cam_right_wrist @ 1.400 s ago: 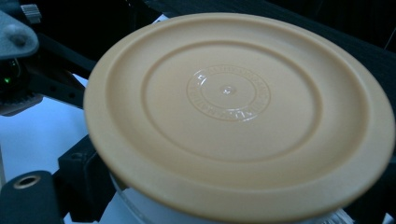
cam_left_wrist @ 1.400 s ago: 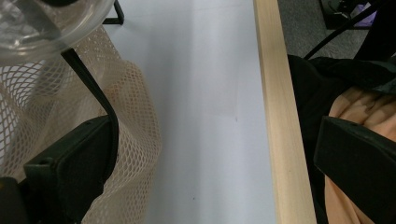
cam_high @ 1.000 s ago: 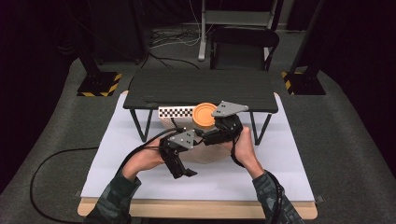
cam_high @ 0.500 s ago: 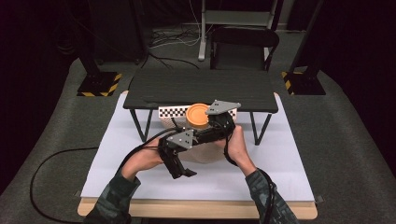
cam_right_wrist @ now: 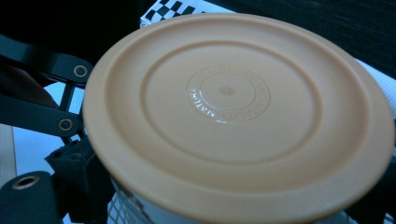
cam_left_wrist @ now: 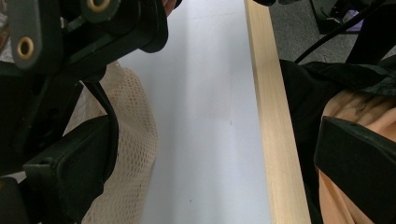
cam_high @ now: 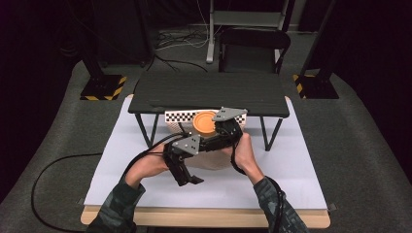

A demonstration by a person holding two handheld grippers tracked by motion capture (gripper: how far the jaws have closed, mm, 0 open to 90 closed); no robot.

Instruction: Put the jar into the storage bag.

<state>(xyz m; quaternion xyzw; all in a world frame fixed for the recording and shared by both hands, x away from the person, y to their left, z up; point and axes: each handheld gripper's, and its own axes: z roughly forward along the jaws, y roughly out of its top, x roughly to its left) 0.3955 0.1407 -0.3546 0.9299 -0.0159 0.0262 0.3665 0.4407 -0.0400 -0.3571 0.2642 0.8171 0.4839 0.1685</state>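
The right gripper's (cam_high: 224,130) fingers are clenched around a white container with a round orange plastic lid (cam_right_wrist: 233,116), one black finger (cam_right_wrist: 70,172) pressed against its left side just under the lid's rim; the far finger is hidden behind the container. In the high view the orange lid (cam_high: 204,122) sits just in front of the low black table's (cam_high: 209,92) near edge, beside a checkered strip (cam_high: 177,116), held above the white sheet (cam_high: 282,165).

The left gripper (cam_high: 187,175) has its fingers released and spread wide, nothing between them: one finger (cam_left_wrist: 74,163) lies close to a cream mesh bag (cam_left_wrist: 133,154), the other (cam_left_wrist: 359,168) well apart, out past the light wooden edge of the table (cam_left_wrist: 275,140). This gripper points back towards the person, over the sheet. The mesh bag (cam_high: 211,160) rests on the sheet between the two hands.
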